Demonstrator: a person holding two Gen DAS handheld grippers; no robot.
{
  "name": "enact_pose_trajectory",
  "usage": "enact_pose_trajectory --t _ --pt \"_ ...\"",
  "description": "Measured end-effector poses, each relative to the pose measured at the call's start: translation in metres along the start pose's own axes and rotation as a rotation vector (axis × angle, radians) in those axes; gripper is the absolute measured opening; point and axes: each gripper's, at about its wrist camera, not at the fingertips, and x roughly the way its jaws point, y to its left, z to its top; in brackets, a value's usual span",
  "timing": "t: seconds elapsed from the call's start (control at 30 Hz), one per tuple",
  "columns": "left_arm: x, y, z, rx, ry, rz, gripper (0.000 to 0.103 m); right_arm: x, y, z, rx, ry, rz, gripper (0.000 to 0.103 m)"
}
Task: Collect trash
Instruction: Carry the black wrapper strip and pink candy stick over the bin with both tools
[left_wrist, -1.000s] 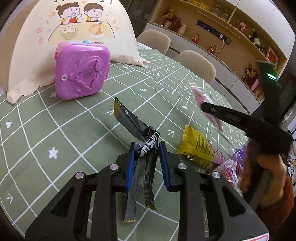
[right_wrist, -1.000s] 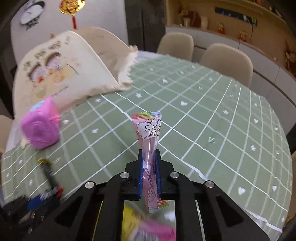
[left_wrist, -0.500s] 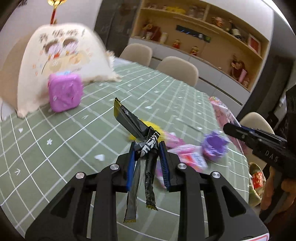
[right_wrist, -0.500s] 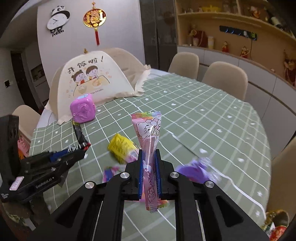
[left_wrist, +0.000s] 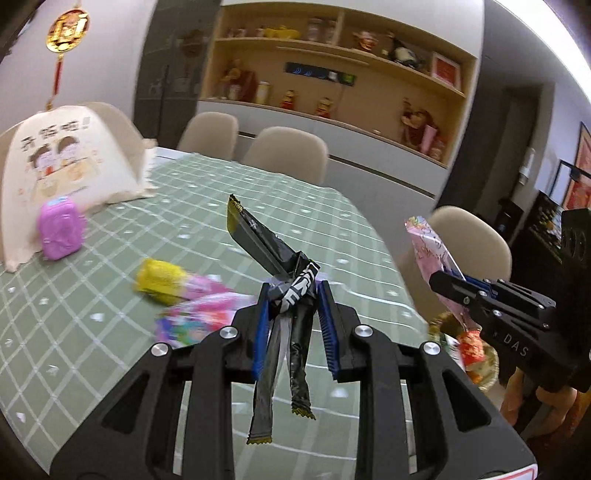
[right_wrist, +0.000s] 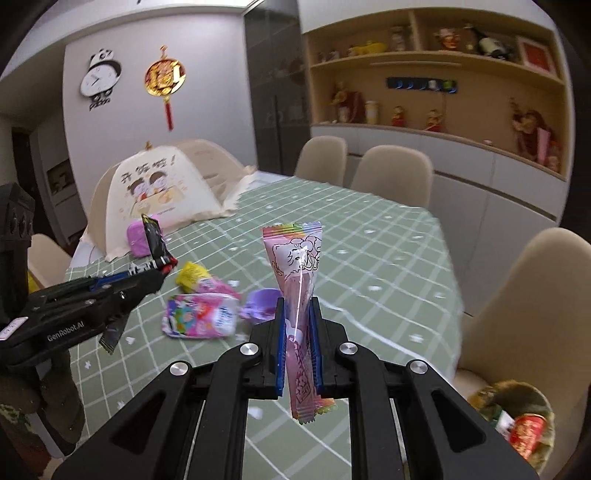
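We judge the crinkly black foil wrapper (left_wrist: 271, 254) and the pink printed plastic candy wrapper (right_wrist: 295, 280) light, limp and slippery, so our left tongs (left_wrist: 293, 317) and right tongs (right_wrist: 297, 339) pinch each at its middle.

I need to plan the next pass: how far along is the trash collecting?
Done: the bin by the chair already holds some trash. In hand: the left gripper clamps a black wrapper, and the right gripper clamps a pink wrapper. Left on the table: a yellow packet, a colourful pouch and a purple piece.

Beyond our left fingers (left_wrist: 260, 325) lie wrappers (left_wrist: 162, 282) on the table (left_wrist: 314, 206); the box (left_wrist: 61, 230) and food cover (left_wrist: 66, 155) sit farther left.
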Motion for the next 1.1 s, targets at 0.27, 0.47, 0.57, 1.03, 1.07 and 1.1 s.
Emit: enact_pose_trajectory --t 0.27,0.47,0.57,1.03,1.07,1.1 --pt "0.034 -0.093 -0.014 0.094 0.052 -0.125 0.024 -0.051 -0.077 -0.031 0.068 -0.040 -0.137 0.013" --pt "0.068 -0.159 -0.033 0.141 0.112 -0.232 0.024 -0.082 -0.137 -0.063 0.134 -0.050 -0.227 0.013" --pt "0.085 -0.189 -0.045 0.176 0.150 -0.274 0.024 -0.093 -0.164 -0.079 0.167 -0.056 -0.262 0.013" --pt "0.159 -0.281 -0.093 0.248 0.303 -0.416 0.024 -0.108 -0.246 -0.138 0.294 -0.009 -0.354 0.013" --pt "0.162 -0.282 -0.097 0.247 0.314 -0.422 0.024 -0.107 -0.247 -0.139 0.297 -0.005 -0.358 0.013" --pt "0.169 -0.285 -0.101 0.243 0.330 -0.428 0.024 -0.106 -0.250 -0.141 0.301 -0.001 -0.362 0.013"
